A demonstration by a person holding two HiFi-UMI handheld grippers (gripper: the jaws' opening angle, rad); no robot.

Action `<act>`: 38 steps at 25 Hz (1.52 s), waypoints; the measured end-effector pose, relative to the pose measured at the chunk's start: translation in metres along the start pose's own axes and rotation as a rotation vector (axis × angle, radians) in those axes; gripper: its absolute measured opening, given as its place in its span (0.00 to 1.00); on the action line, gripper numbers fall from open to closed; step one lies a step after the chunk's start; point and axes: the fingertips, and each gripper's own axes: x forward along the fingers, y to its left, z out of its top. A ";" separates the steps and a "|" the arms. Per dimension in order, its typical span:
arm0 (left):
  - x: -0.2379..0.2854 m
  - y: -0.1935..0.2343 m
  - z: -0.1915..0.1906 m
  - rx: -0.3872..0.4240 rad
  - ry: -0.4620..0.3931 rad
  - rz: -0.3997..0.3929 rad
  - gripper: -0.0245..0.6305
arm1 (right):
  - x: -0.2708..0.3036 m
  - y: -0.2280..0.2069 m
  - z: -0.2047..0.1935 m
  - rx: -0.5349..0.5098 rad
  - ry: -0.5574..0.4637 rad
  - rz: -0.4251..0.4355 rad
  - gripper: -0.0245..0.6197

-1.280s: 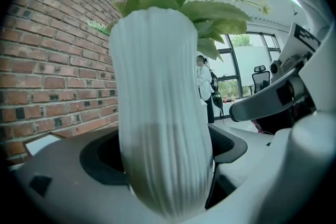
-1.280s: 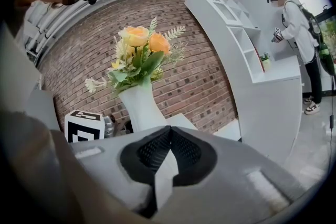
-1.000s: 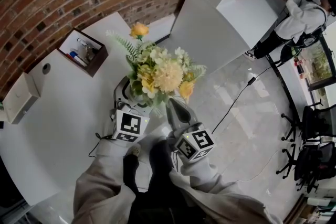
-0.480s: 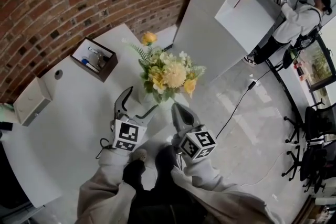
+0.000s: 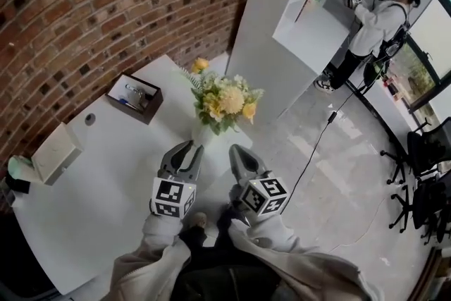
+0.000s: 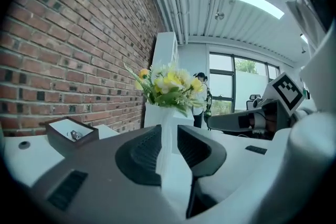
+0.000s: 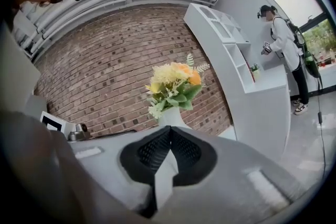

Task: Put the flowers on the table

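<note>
- On the white worktop (image 5: 106, 173), near its far edge, the flowers (image 5: 224, 101) stand upright in a pale vase (image 5: 203, 134). The placing step looks finished.
- Short of the vase, the left tongs (image 5: 192, 146) have just been closing to a narrow gap, with nothing between them.
- Alongside, the right tongs (image 5: 234, 150) are clenched and empty.
- What remains, I judge, is drawing both away without brushing the vase.

flowers (image 5: 224, 101): yellow-cream, upright in white vase (image 5: 203, 134) | on white table (image 5: 106, 173), near edge
</note>
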 end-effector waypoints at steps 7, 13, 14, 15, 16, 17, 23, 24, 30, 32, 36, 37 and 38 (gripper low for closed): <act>-0.032 -0.013 0.017 -0.018 -0.023 -0.031 0.04 | -0.019 0.039 0.017 -0.027 -0.061 0.035 0.04; -0.046 -0.033 0.027 -0.005 -0.056 -0.094 0.04 | -0.035 0.053 0.008 -0.097 -0.062 0.001 0.04; -0.046 -0.032 0.024 -0.009 -0.053 -0.096 0.04 | -0.037 0.052 0.005 -0.096 -0.059 -0.005 0.04; -0.047 -0.032 0.022 -0.011 -0.049 -0.098 0.04 | -0.039 0.051 0.002 -0.092 -0.056 -0.010 0.04; -0.046 -0.033 0.020 -0.009 -0.045 -0.101 0.04 | -0.041 0.050 0.000 -0.086 -0.053 -0.017 0.04; -0.046 -0.034 0.019 -0.006 -0.042 -0.106 0.04 | -0.042 0.049 -0.002 -0.079 -0.052 -0.024 0.04; -0.045 -0.037 0.008 -0.016 -0.023 -0.131 0.04 | -0.043 0.053 -0.014 -0.072 -0.030 -0.024 0.04; -0.044 -0.037 0.007 -0.021 -0.020 -0.132 0.04 | -0.043 0.055 -0.016 -0.073 -0.024 -0.018 0.04; -0.037 -0.038 0.002 -0.008 -0.007 -0.132 0.04 | -0.046 0.053 -0.020 -0.070 -0.003 -0.019 0.04; -0.036 -0.039 0.001 -0.009 -0.005 -0.132 0.04 | -0.046 0.050 -0.020 -0.068 -0.001 -0.023 0.04; -0.034 -0.040 0.002 -0.023 -0.005 -0.137 0.04 | -0.046 0.050 -0.019 -0.061 -0.002 -0.024 0.04; -0.034 -0.040 0.002 -0.025 -0.005 -0.138 0.04 | -0.046 0.051 -0.019 -0.060 -0.001 -0.023 0.04; -0.034 -0.041 0.002 -0.028 -0.005 -0.139 0.04 | -0.046 0.051 -0.019 -0.059 0.000 -0.021 0.04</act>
